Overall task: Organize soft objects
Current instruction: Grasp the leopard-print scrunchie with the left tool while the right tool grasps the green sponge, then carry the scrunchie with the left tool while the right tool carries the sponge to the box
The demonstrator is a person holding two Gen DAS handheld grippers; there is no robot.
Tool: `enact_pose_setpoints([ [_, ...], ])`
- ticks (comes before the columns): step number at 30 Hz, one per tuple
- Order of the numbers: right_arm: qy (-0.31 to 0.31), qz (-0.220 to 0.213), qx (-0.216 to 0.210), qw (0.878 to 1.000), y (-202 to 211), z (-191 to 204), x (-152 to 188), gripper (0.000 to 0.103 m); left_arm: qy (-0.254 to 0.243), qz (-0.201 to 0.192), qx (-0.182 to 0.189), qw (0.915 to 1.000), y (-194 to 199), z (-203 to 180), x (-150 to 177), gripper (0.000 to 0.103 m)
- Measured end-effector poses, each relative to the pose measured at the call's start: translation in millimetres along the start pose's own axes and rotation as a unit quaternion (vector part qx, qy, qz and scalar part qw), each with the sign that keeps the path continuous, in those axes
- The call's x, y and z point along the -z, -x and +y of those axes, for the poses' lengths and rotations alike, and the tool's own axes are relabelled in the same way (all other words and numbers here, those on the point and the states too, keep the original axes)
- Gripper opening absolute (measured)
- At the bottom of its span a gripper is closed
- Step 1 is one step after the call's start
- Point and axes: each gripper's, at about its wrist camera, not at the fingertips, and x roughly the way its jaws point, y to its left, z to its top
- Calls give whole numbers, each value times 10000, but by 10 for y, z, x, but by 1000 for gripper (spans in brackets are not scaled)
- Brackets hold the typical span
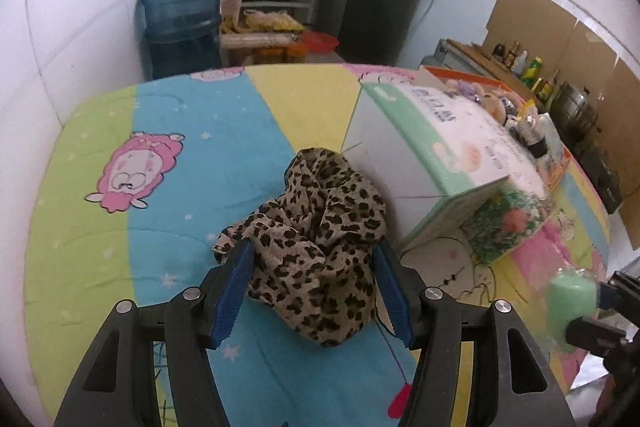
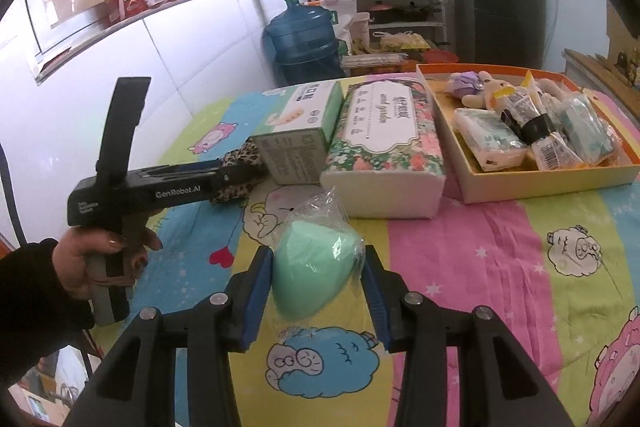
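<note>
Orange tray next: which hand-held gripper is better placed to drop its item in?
Right. The right hand-held gripper brackets the wrapped green sponge, with the orange tray ahead to its right. The left hand-held gripper straddles the leopard scarf behind the boxes.
</note>
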Motion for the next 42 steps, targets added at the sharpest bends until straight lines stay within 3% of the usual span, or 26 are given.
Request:
enact_pose_setpoints([
  [6, 12, 69, 8, 10000, -33, -36, -3, 45, -164, 8, -176, 9997, -85, -71, 28, 62],
  [8, 32, 79, -7, 10000, -33, -37, -6, 45, -168, -32, -278, 9995, -52, -68, 47, 46],
  [10, 58, 76, -28, 10000, -32, -34, -14, 45, -54, -79, -323, 9994, -17, -25, 67, 24],
  [13, 83, 94, -71, 9999, -41, -27, -12, 45, 234, -132, -197, 9994, 55, 60, 107, 13],
  [29, 192, -104, -177, 9996, 215, 64, -1, 45, 341, -889, 54, 9954, 827, -175, 214, 10],
  [42, 5, -524, -18, 9986, 721, -102, 39, 45, 53, -1083, 461, 9930, 1365, -740, 179, 10],
])
